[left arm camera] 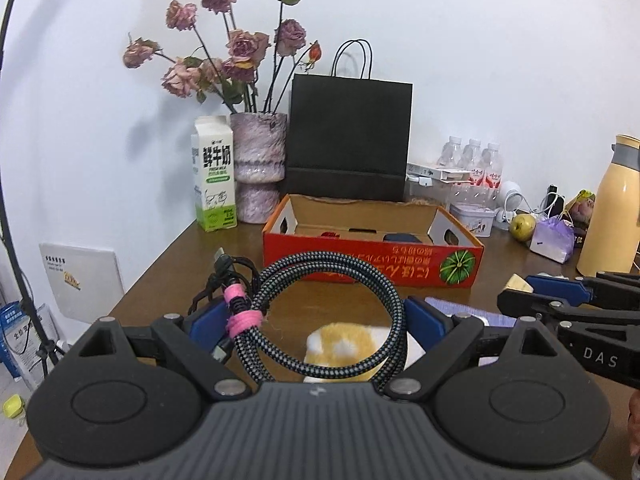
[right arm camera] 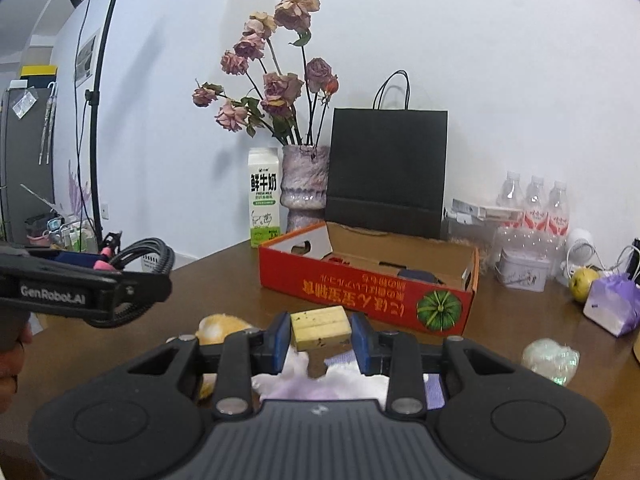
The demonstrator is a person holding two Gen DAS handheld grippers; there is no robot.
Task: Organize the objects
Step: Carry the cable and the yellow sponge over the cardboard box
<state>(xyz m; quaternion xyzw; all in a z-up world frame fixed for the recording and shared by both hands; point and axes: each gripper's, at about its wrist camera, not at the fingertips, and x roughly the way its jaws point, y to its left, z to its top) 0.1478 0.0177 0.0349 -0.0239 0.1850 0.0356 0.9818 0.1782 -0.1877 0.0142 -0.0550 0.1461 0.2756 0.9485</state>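
My left gripper (left arm camera: 316, 316) is shut on a coiled braided cable (left arm camera: 328, 316) tied with a pink band, held above the brown table (left arm camera: 160, 272). My right gripper (right arm camera: 320, 334) is shut on a small yellow wooden block (right arm camera: 319, 327). Both hover just in front of a red cardboard box (left arm camera: 372, 264), open at the top, with a few small dark and red items inside. The box also shows in the right wrist view (right arm camera: 360, 292). The right gripper appears at the right of the left wrist view (left arm camera: 560, 292), and the left gripper at the left of the right wrist view (right arm camera: 120, 276).
Behind the box stand a milk carton (left arm camera: 214, 184), a vase of dried roses (left arm camera: 258, 168) and a black paper bag (left arm camera: 348, 140). Water bottles (right arm camera: 536, 204), a tin, an apple (right arm camera: 582, 280) and a purple bag (right arm camera: 612, 308) lie to the right. An orange plush toy (left arm camera: 344, 344) lies below the grippers.
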